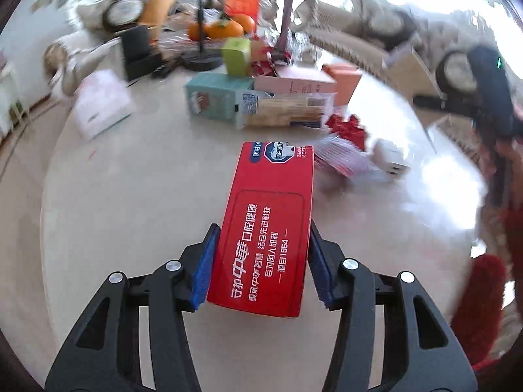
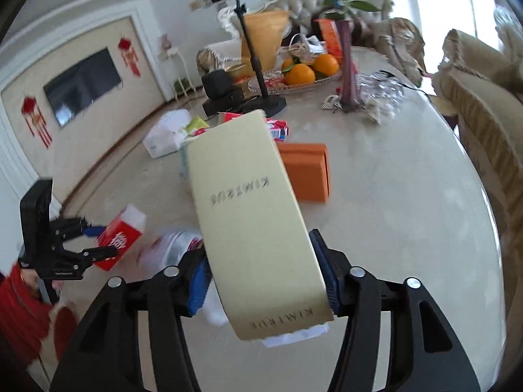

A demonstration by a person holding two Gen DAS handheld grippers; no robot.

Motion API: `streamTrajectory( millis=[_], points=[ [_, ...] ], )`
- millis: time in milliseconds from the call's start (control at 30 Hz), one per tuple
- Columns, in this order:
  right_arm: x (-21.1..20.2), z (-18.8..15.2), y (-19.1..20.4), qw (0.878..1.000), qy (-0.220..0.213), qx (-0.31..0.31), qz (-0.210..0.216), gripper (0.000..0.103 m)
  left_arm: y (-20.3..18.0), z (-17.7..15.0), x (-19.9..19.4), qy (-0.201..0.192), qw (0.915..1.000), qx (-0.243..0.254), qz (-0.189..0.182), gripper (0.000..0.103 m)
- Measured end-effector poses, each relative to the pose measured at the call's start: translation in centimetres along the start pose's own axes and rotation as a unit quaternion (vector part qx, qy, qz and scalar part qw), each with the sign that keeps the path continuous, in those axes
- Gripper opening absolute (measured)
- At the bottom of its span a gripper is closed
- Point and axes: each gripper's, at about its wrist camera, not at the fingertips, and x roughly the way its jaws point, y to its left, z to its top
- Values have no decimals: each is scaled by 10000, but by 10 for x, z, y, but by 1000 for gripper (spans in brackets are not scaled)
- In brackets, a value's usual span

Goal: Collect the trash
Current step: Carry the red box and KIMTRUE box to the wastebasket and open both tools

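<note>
My left gripper is shut on a red toothpaste box and holds it above the pale table. The same gripper and red box show at the left of the right wrist view. My right gripper is shut on a long cream box marked KIMTRUE, held tilted over the table. A clear plastic wrapper lies under it. More boxes lie ahead: teal, pink, orange, and a biscuit pack.
A fruit bowl with oranges, a purple vase, a black stand and a black speaker stand at the table's far end. A white tissue pack lies at left. Sofas flank the table on the right.
</note>
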Motion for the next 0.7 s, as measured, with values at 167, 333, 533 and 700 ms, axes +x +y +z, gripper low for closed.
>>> streamTrajectory(
  millis=[167, 333, 533, 700],
  points=[
    [-56, -63, 16, 9972, -349, 562, 345, 52, -32, -63, -72, -441, 9975, -437, -335, 51],
    [-105, -139, 54, 9871, -291, 1028, 1188, 52, -92, -144, -120, -255, 9958, -518, -716, 51],
    [-93, -265, 99, 9673, 1043, 1724, 1541, 52, -138, -231, -92, 773, 9934, -548, -651, 51],
    [-24, -330, 105, 9538, 2239, 1818, 841, 52, -149, -269, -8, 1748, 9832, -407, -343, 51]
  ],
)
